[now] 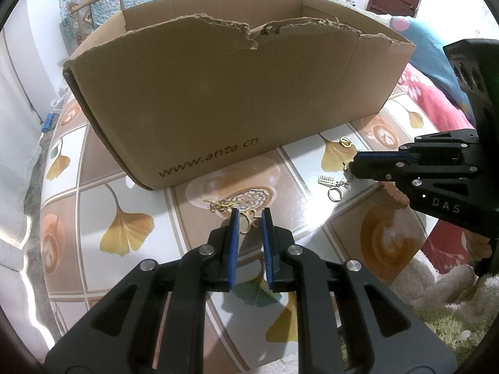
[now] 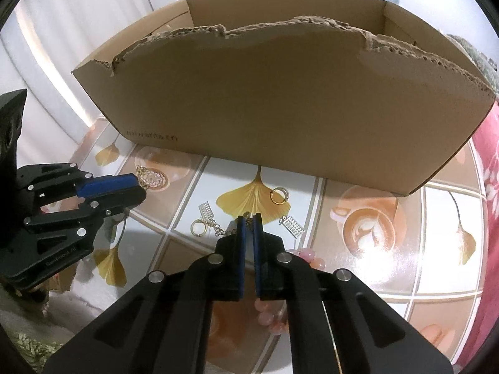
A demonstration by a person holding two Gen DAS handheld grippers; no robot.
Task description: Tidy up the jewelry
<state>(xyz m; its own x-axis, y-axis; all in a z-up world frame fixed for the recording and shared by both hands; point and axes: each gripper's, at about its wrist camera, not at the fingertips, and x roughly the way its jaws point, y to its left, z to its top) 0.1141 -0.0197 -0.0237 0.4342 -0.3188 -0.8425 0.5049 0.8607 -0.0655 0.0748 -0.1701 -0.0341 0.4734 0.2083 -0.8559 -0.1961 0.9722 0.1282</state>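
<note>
Left gripper: low over the bench, fingers narrowly apart either side of a gold earring, not visibly clamped.

Right gripper: low over the bench, fingers nearly closed on a gold chain.

Cardboard box: one, torn rim, open top, standing just behind the jewelry.

Loose on the bench before the box: one gold hoop; two abacus charms, one linked to a ring; one pink bead string, partly hidden.
</note>
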